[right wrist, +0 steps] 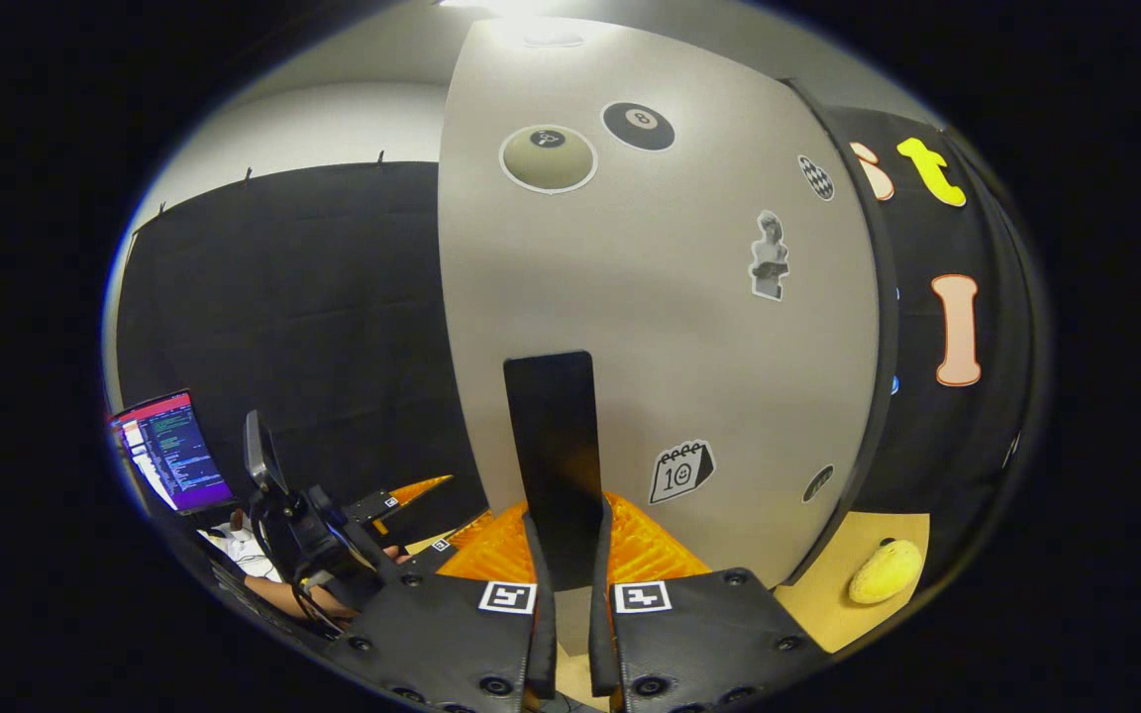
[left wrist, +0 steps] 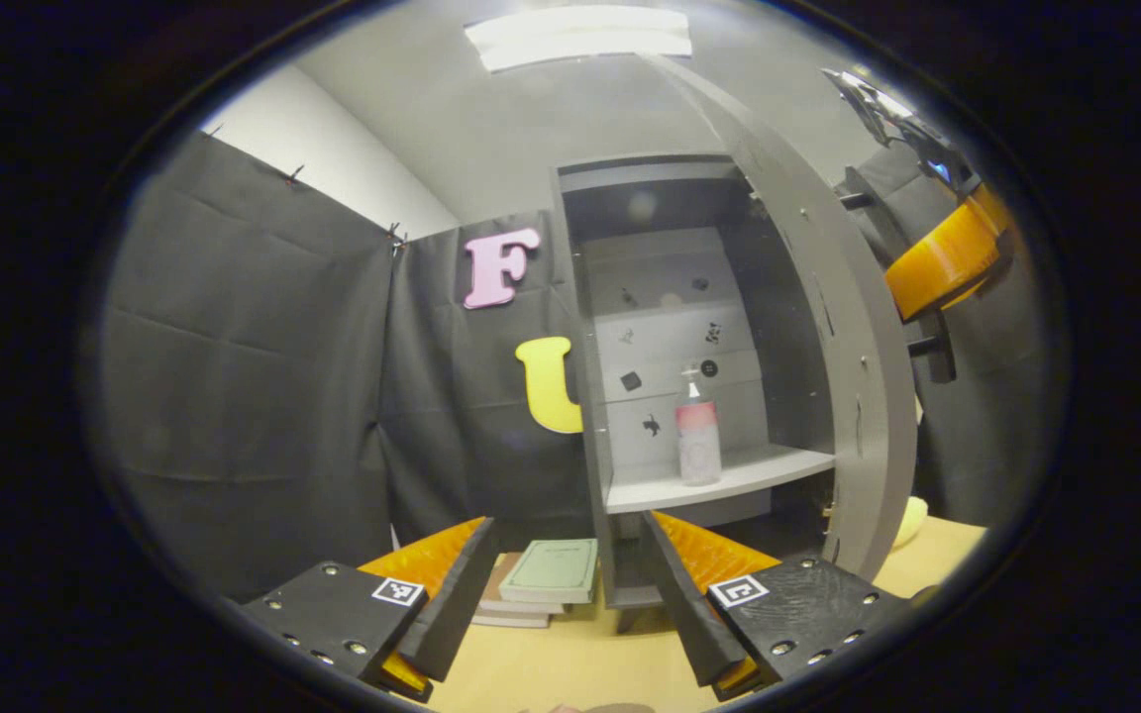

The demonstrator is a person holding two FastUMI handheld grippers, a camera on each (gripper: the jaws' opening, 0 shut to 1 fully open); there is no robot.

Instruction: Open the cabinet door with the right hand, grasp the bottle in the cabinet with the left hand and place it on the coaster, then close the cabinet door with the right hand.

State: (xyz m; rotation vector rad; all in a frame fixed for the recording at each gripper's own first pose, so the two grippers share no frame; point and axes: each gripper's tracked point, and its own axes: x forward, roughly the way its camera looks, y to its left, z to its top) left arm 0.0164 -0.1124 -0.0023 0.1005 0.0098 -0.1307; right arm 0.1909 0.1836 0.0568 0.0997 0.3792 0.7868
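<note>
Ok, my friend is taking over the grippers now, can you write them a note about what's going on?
Right gripper: jaws shut on the door handle, holding the cabinet door open.
Left gripper: jaws open, empty, pointing at the cabinet.
Bottle: upright on the cabinet shelf, untouched.
Done: door opened.
Left: grab the bottle with the left gripper, set it on the coaster, close the door with the right.

A recording booth: black cloth walls [left wrist: 254, 376], stickered cabinet [left wrist: 670, 347] (laptop [right wrist: 170, 451] nearby).
</note>
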